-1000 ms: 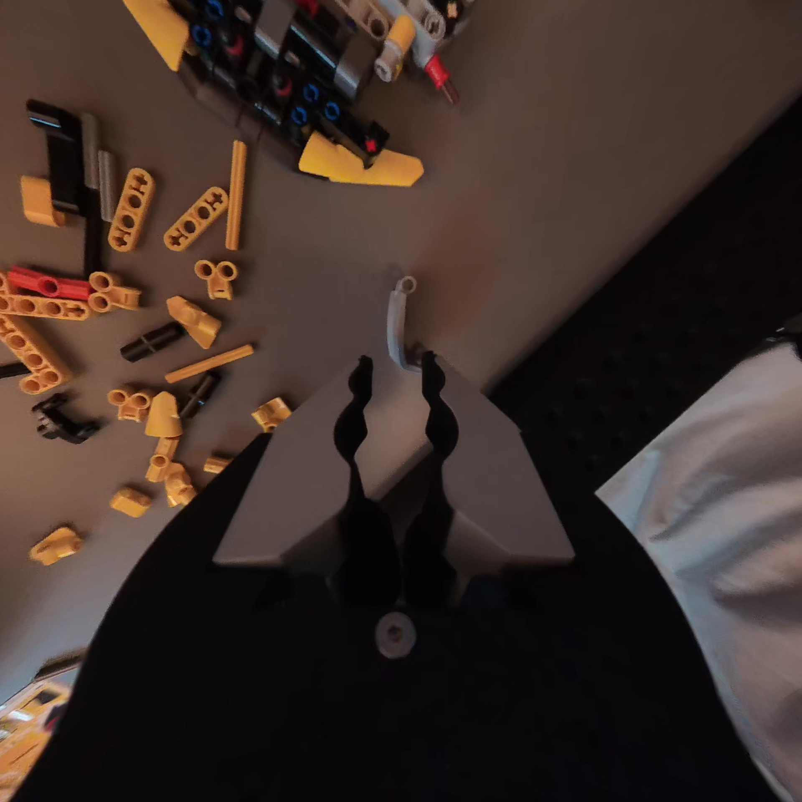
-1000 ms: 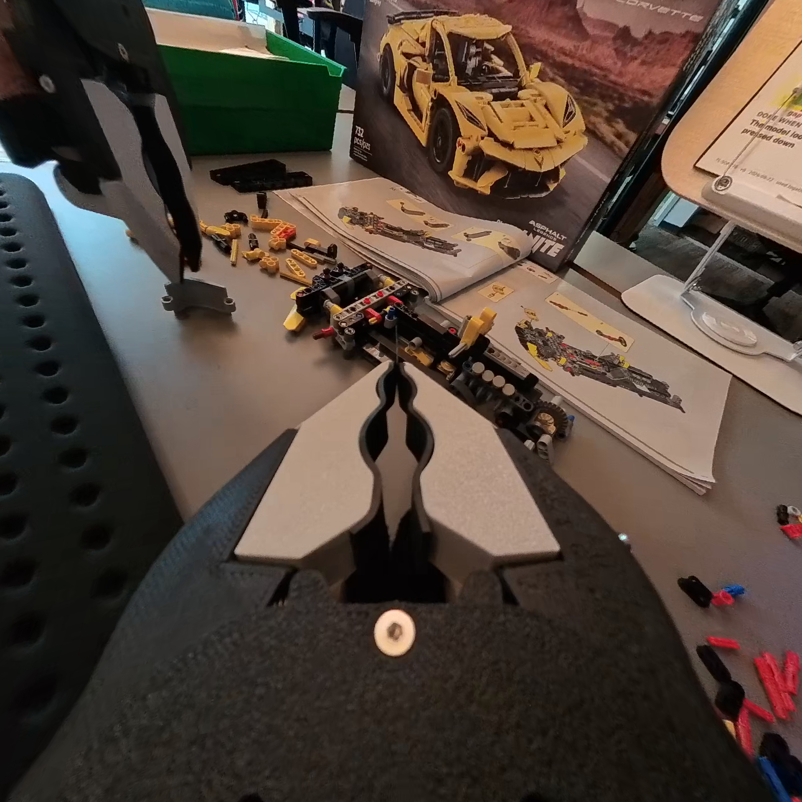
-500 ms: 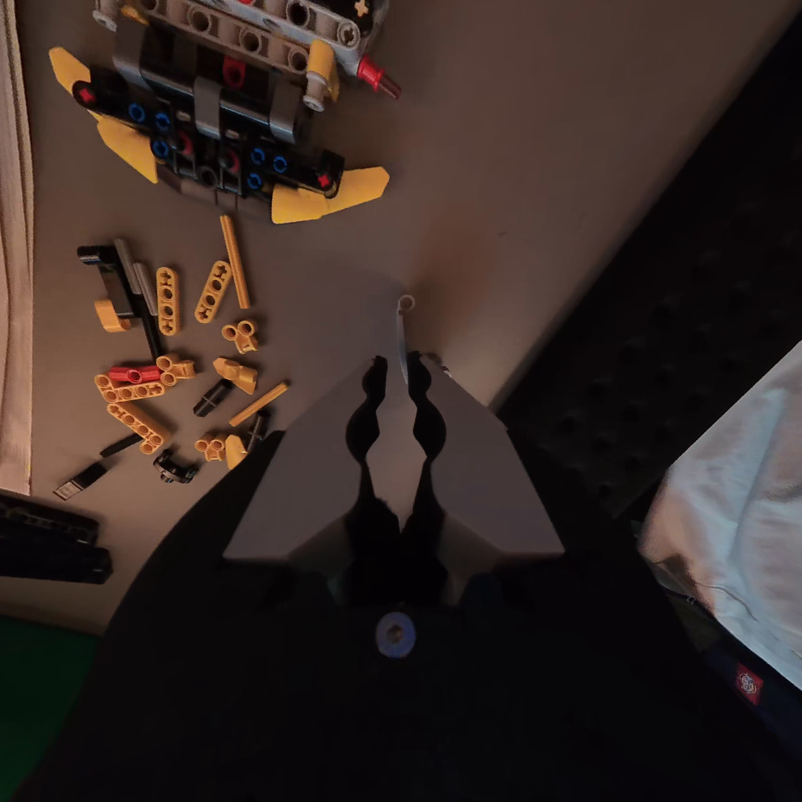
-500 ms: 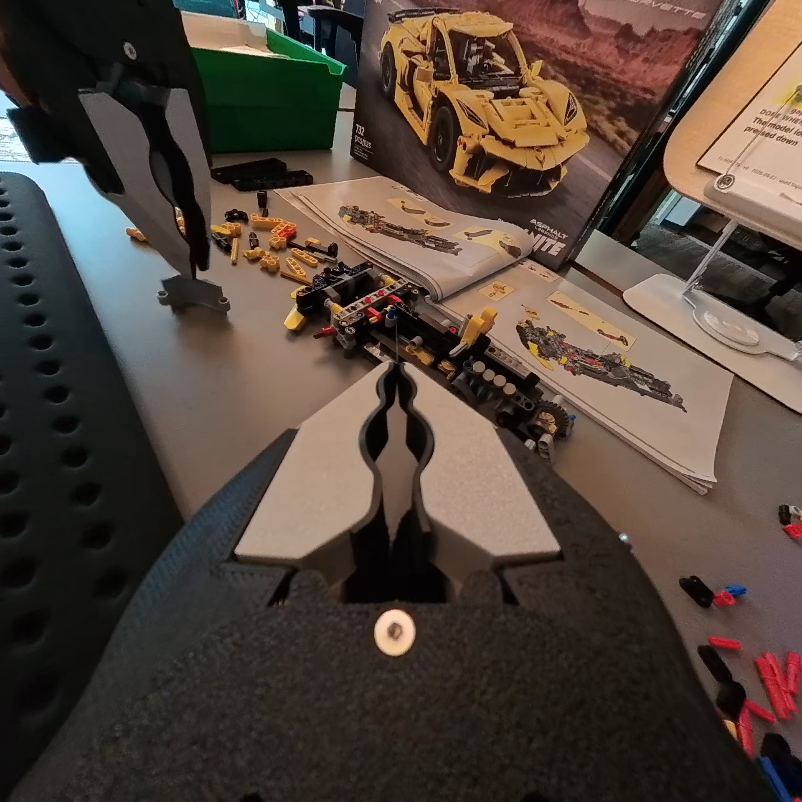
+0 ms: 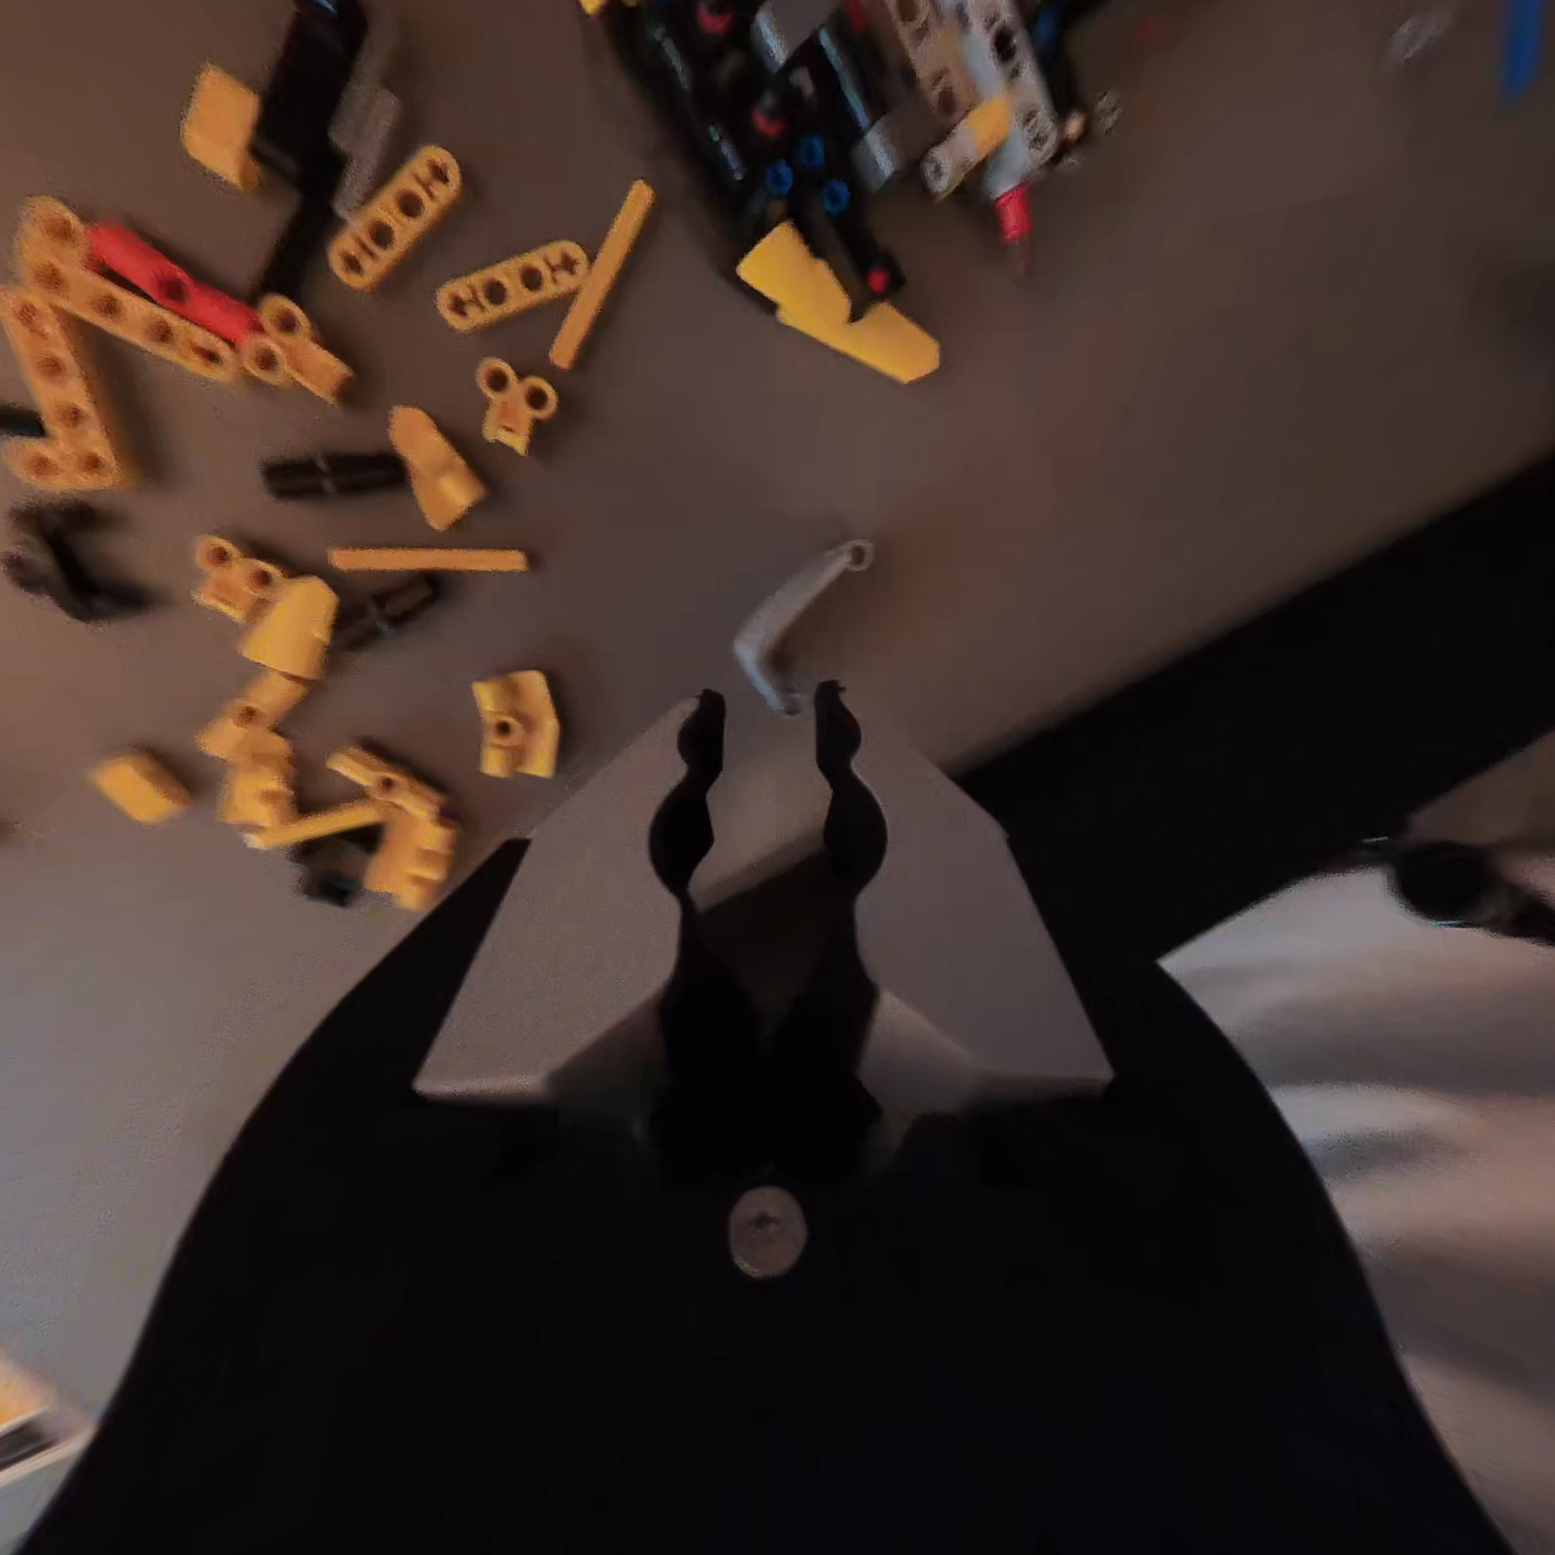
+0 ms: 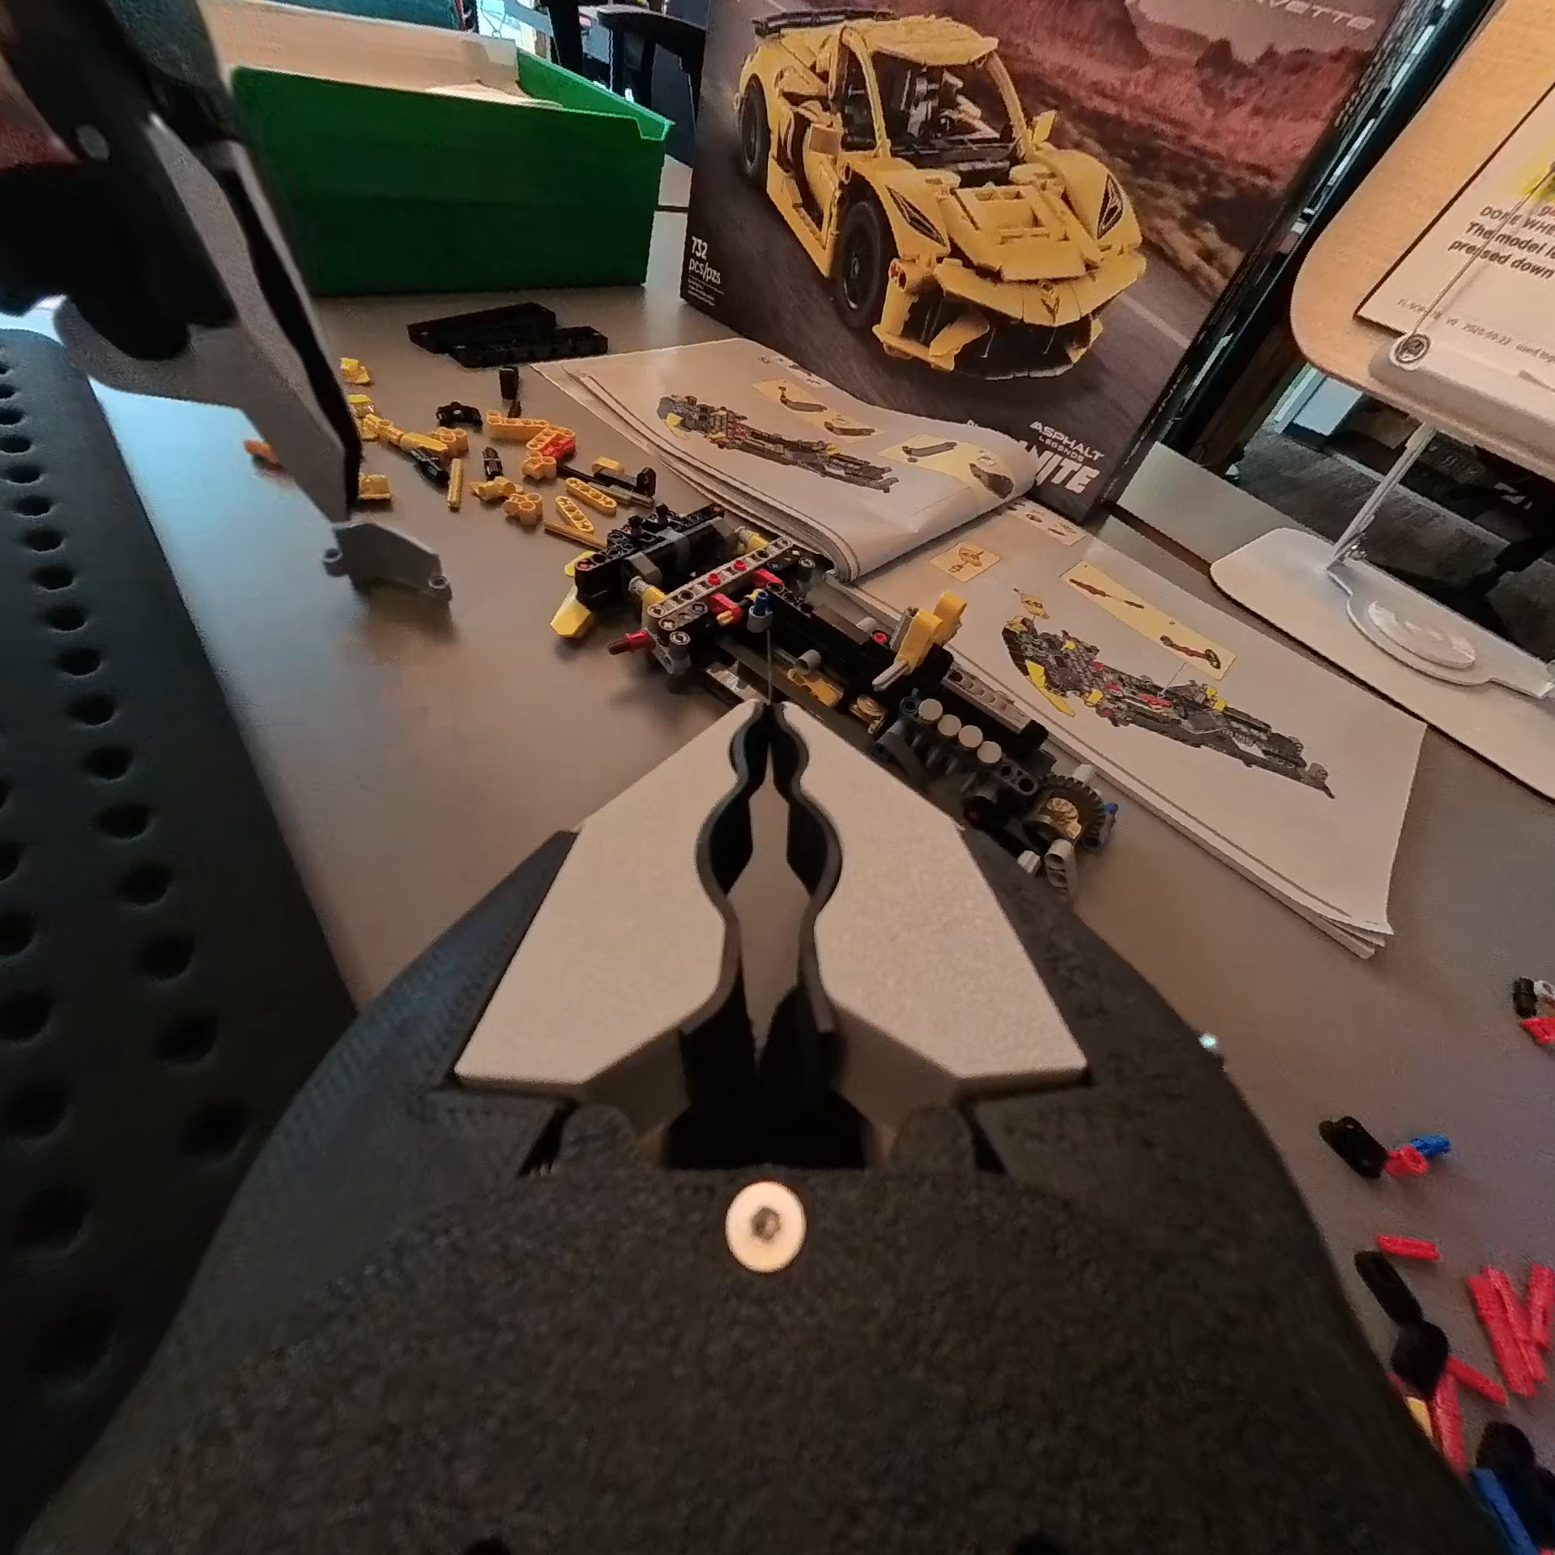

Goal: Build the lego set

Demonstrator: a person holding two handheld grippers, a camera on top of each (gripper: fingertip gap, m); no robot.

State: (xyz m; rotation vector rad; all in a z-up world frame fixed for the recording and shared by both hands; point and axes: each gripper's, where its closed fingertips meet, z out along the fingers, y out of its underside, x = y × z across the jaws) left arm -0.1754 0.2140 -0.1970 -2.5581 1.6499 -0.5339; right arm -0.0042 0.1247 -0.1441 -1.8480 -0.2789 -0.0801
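A light grey curved panel piece [image 5: 791, 623] rests on the grey table [image 5: 1094, 379]. My left gripper [image 5: 770, 700] is open, pointing down, with the piece's near end between its fingertips. From the right wrist view the left gripper [image 6: 341, 496] hangs just over the same piece [image 6: 387, 562]. The partly built black and grey chassis [image 6: 841, 665] lies mid-table and also shows at the top of the left wrist view [image 5: 841, 126]. Loose yellow pieces [image 5: 337, 421] lie to the left of the grey piece. My right gripper [image 6: 770, 715] is shut and empty, low in front of the chassis.
An open instruction booklet [image 6: 1178, 715], the set's box [image 6: 968, 210], a green bin [image 6: 471, 193] and a sign stand [image 6: 1388, 589] stand behind. Small red and black pins [image 6: 1498, 1329] lie at right. A black perforated surface [image 6: 126, 757] borders the table's left edge. Across from one pair of fingers to the other is roughly 20 cm.
My left gripper's jaws, narrowed on the grey piece half a second ago, have spread apart. The left view has shifted and blurred. The right gripper has not moved.
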